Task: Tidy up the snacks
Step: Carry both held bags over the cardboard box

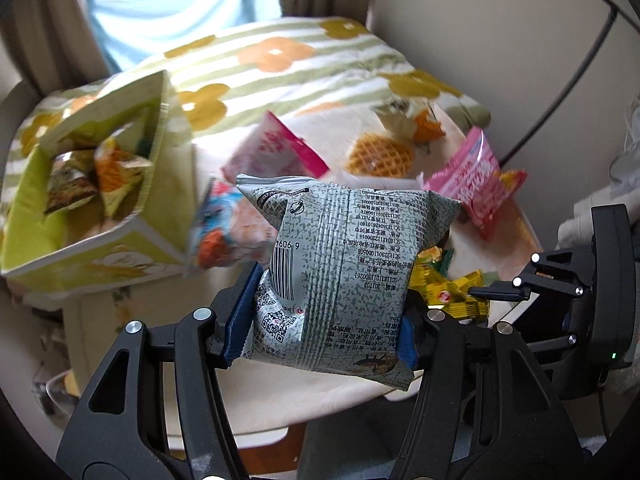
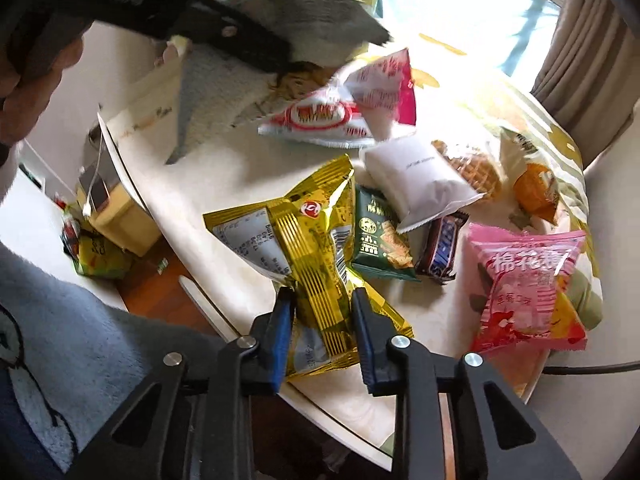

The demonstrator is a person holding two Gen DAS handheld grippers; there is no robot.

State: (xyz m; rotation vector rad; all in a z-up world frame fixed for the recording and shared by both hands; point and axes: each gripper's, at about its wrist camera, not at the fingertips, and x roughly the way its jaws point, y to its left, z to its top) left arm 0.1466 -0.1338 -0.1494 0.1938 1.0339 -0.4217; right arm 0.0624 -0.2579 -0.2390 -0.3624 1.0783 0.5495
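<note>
Left gripper [image 1: 324,320]: pads clamped on the lower half of the grey-green snack bag [image 1: 344,264], raised above the table [image 1: 280,404] | Right gripper [image 2: 324,336]: jaws narrowed, pinching the yellow snack bag [image 2: 316,248] at mid-length, its upper part extending beyond the fingertips.

Each fisheye camera sits just behind its own gripper, looking steeply down along the fingers, close above the tabletop [image 1: 352,396]. The left view faces the window [image 1: 180,4] and a green box [image 1: 92,184]; the right view looks across the scattered snacks. Both share the pink marshmallow packet [image 2: 528,292], waffle [image 1: 380,156] and yellow packet [image 2: 316,264].
</note>
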